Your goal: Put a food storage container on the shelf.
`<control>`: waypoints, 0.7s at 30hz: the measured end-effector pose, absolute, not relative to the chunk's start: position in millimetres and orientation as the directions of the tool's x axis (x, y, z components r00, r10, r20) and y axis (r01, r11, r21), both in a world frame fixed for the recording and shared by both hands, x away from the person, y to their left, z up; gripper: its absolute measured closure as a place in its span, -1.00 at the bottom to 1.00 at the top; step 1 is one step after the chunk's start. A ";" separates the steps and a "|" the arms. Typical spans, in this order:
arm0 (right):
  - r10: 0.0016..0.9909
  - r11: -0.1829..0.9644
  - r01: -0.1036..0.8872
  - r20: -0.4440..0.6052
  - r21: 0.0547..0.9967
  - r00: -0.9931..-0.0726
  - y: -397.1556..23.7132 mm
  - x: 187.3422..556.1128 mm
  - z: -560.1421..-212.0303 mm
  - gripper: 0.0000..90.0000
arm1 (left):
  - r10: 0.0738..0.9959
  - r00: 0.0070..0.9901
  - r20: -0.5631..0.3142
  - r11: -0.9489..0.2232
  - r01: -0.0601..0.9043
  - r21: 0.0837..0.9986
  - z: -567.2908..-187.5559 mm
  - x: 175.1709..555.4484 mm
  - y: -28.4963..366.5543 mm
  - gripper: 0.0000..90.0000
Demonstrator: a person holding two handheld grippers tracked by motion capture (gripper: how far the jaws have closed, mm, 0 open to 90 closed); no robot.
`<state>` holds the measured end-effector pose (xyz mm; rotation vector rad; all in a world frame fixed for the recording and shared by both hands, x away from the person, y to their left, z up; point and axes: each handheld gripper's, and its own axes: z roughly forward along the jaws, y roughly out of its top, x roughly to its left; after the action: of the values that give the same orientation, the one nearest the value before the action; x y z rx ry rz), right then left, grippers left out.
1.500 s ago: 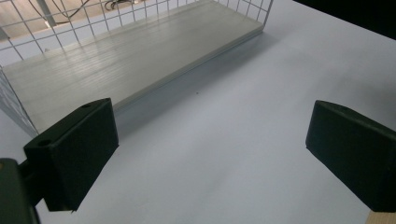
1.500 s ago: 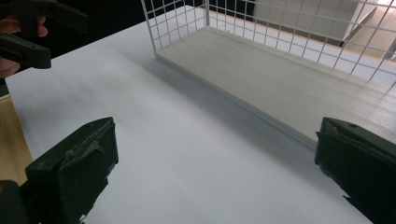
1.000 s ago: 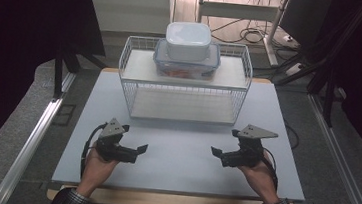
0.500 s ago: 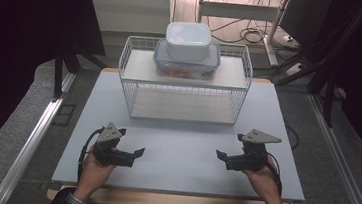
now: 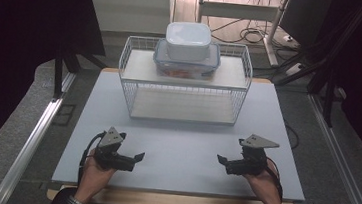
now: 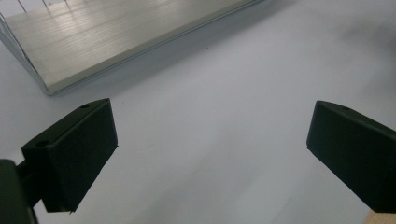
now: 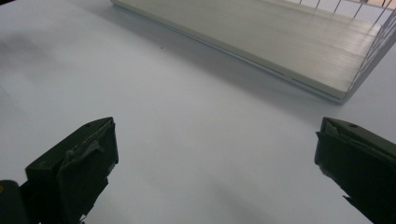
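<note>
My left gripper (image 5: pixel 136 157) rests low over the front left of the pale table (image 5: pixel 180 142), held by a hand, jaws wide apart and empty. In the left gripper view that gripper (image 6: pixel 210 154) frames bare table. My right gripper (image 5: pixel 221 160) sits at the front right, also open with nothing in it; in the right gripper view it (image 7: pixel 215 163) looks across the table toward the shelf base (image 7: pixel 261 42). A white wire shelf rack (image 5: pixel 185 82) stands at the back middle. On its top sit a blue-rimmed clear container (image 5: pixel 187 62) and a white lidded box (image 5: pixel 188 41) stacked on it.
The rack's lower shelf board (image 6: pixel 112 42) lies close ahead of the left gripper. A wooden table edge (image 5: pixel 174 201) runs along the front. Metal rails (image 5: pixel 32 138) flank the table on the floor, and cables (image 5: pixel 245 35) lie behind the rack.
Both grippers have drawn back toward the front edge of the table and slightly outward. Their jaws stay open. The rack and containers have not moved.
</note>
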<state>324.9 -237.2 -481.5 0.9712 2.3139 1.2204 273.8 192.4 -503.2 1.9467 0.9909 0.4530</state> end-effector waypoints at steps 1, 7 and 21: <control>0.711 0.399 0.416 0.011 0.817 -0.703 -237.5 324.9 -484.0 -1.00 | 0.785 0.615 -0.066 -0.298 0.470 0.831 -505.4 274.4 192.1 -0.97; 0.710 0.412 0.425 0.008 0.806 -0.704 -237.6 325.9 -490.4 -1.00 | 0.786 0.615 -0.070 -0.303 0.481 0.823 -511.8 276.3 191.3 -0.97; 0.691 0.481 0.451 -0.008 0.752 -0.723 -232.1 329.6 -511.4 -1.00 | 0.773 0.631 -0.066 -0.358 0.520 0.775 -527.7 281.7 181.4 -0.98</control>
<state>329.6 -232.1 -511.4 0.9661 2.4211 1.0917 281.7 181.4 -527.7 2.0448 1.0097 0.3975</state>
